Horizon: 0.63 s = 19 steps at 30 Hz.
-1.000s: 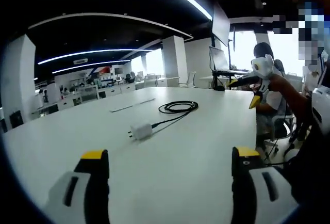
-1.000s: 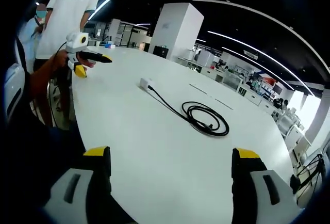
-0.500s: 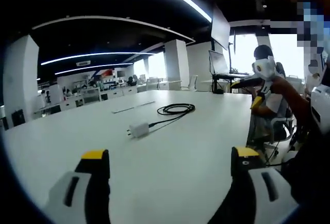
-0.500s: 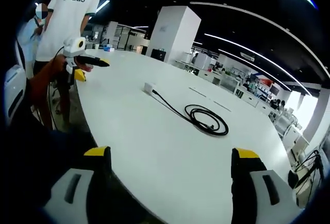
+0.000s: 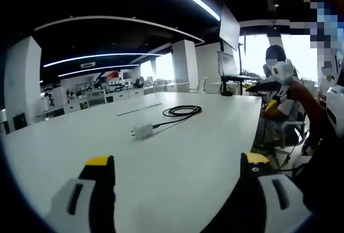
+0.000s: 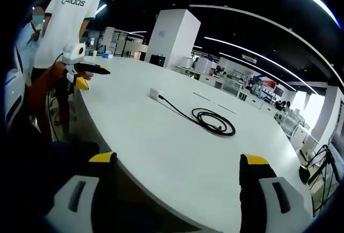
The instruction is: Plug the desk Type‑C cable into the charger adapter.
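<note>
A white charger adapter (image 5: pixel 142 131) lies on the white table (image 5: pixel 161 158) with a black cable (image 5: pixel 181 111) running from it to a loose coil. In the right gripper view the adapter (image 6: pixel 155 93) sits left of the coiled cable (image 6: pixel 214 121). My left gripper (image 5: pixel 177 163) is open at the table's near edge, well short of the adapter, nothing between its jaws. My right gripper (image 6: pixel 177 160) is open too, pulled back past the table edge. Each gripper appears in the other's view, held up off the table: right gripper (image 5: pixel 271 85), left gripper (image 6: pixel 83 71).
A person in a white T-shirt (image 6: pixel 67 21) stands at the table's far left end. A seated person (image 5: pixel 277 104) and a monitor on a stand (image 5: pixel 230 64) are at the right. Two thin strips (image 5: pixel 138 108) lie beyond the adapter. Office desks fill the background.
Both views have drawn back and lowered toward the table edge, so adapter and cable look slightly farther off. Both grippers stay open; adapter and cable have not moved.
</note>
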{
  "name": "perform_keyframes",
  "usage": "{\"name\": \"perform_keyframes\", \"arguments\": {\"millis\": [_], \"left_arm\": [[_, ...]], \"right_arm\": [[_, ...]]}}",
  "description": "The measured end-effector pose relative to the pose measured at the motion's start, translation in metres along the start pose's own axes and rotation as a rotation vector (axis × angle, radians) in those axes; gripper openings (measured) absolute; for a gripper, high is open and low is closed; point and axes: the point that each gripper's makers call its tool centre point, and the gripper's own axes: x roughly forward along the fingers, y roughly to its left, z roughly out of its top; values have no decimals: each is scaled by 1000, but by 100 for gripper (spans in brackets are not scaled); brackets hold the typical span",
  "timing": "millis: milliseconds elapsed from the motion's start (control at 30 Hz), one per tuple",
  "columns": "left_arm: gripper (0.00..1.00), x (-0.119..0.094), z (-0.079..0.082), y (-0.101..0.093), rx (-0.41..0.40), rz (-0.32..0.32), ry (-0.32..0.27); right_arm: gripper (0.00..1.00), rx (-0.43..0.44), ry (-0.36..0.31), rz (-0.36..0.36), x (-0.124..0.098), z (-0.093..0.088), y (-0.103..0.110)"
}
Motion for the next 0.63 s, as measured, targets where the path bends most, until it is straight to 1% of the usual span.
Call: {"name": "perform_keyframes", "arguments": {"millis": [167,267,367,500,633], "left_arm": [[97,-4,-1,-3,0,6,-2],[98,-4,3,-13,8,4,1],[98,-4,6,-18,18,8,-1],[98,-7,8,-24,24,11,-11],[100,-10,8,-25,25,16,-17]], "right_arm": [[97,4,5,-4,-8,-2,1],[98,-2,7,-4,-17,-3,0],[99,-1,4,-14,-24,-6,-3],[100,3,2,-13,-27,-11,-2],[100,6,-2,-17,-29,-13,1]]}}
